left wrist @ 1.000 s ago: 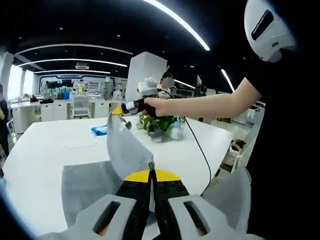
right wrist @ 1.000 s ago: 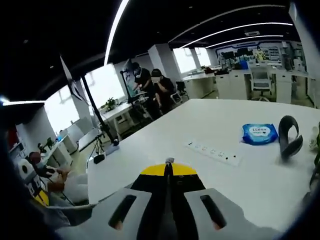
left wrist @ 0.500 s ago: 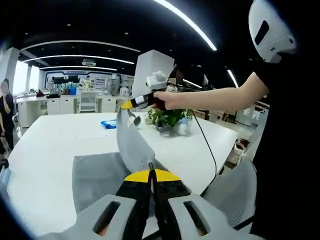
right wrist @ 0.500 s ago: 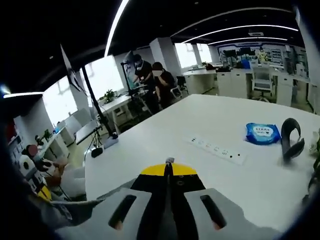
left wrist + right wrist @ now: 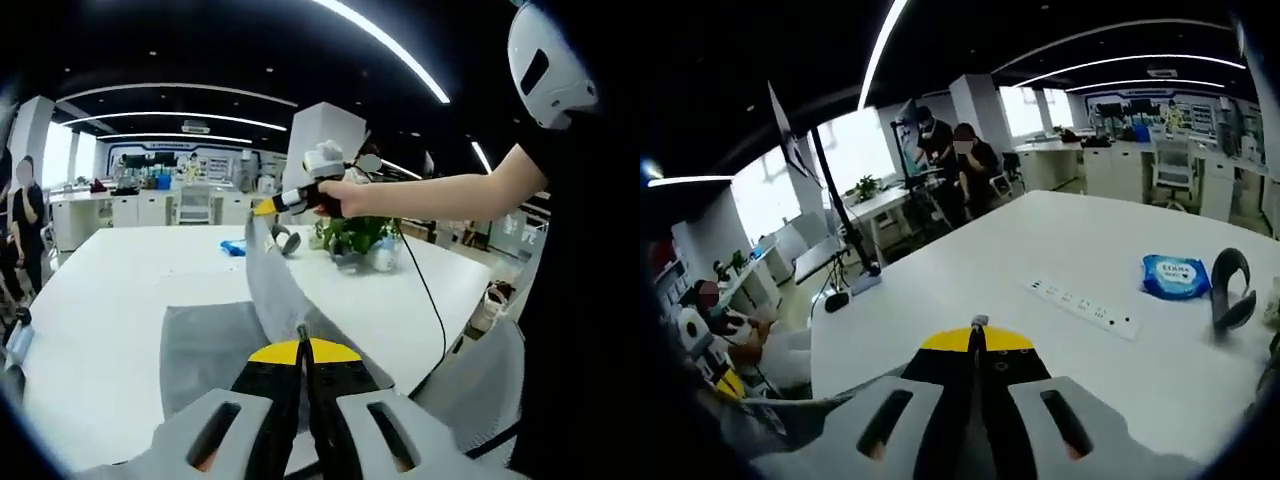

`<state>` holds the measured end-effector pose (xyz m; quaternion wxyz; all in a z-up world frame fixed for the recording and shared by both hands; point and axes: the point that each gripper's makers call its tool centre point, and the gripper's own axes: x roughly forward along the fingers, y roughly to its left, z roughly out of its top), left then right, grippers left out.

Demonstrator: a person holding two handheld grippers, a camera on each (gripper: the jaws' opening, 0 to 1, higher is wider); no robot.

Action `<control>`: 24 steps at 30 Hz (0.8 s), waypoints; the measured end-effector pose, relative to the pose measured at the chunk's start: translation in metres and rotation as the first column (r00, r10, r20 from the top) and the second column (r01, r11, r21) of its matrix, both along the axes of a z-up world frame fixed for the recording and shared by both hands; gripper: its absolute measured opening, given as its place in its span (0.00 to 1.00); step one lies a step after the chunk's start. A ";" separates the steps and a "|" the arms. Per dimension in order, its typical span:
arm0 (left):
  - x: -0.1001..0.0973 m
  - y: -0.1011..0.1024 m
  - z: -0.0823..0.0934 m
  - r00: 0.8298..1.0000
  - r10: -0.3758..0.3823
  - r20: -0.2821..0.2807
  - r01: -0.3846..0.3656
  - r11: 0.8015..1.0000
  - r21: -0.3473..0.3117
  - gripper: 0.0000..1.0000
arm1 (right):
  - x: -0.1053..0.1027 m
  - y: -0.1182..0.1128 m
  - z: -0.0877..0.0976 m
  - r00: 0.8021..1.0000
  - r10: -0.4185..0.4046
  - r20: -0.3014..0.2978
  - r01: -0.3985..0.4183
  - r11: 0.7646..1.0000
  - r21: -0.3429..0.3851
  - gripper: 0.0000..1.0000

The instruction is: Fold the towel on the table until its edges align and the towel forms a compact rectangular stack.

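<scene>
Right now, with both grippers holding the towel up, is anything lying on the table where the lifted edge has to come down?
Nothing visible does. The towel is pinched by the left gripper and the right gripper. The blue packet and plant sit farther back on the table, beyond the flat gray part.

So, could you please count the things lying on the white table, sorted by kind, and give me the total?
Grey towel: 1
Blue packet of wipes: 1
White power strip: 1
Black curved band-like object: 1
Potted green plant: 1
Total: 5
</scene>
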<state>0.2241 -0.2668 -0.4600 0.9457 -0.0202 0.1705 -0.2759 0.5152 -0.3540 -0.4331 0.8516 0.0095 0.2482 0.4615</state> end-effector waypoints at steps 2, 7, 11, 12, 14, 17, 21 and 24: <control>-0.001 0.001 0.001 1.000 0.006 -0.006 -0.006 1.000 -0.007 0.01 | 0.000 0.001 -0.001 1.000 0.000 -0.003 0.000 1.000 -0.001 0.00; -0.002 0.008 -0.003 0.999 0.041 -0.009 -0.041 0.999 -0.001 0.01 | -0.002 0.008 -0.002 1.000 0.004 -0.006 -0.004 1.000 0.010 0.00; 0.002 0.016 -0.013 0.997 0.074 -0.033 -0.074 0.997 0.013 0.01 | 0.002 0.015 -0.009 1.000 0.001 -0.005 -0.001 1.000 -0.004 0.00; 0.003 0.018 -0.015 0.996 0.079 -0.034 -0.078 0.997 0.016 0.01 | 0.005 0.016 -0.010 1.000 -0.003 -0.013 0.003 1.000 -0.001 0.00; 0.003 0.021 -0.018 0.995 0.089 -0.037 -0.089 0.996 0.021 0.01 | 0.009 0.018 -0.012 1.000 -0.008 -0.022 0.008 1.000 0.008 0.00; 0.003 0.027 -0.025 0.994 0.099 -0.052 -0.098 0.995 0.018 0.01 | 0.011 0.024 -0.017 0.999 -0.002 -0.033 0.002 1.000 0.001 0.00; 0.005 0.032 -0.037 0.994 0.081 -0.067 -0.078 0.996 0.044 0.01 | 0.015 0.029 -0.029 0.999 0.004 -0.032 -0.005 0.999 -0.033 0.00; 0.009 0.038 -0.046 0.992 0.085 -0.092 -0.080 0.995 0.056 0.01 | 0.017 0.032 -0.036 0.999 0.003 -0.041 -0.005 0.999 -0.042 0.00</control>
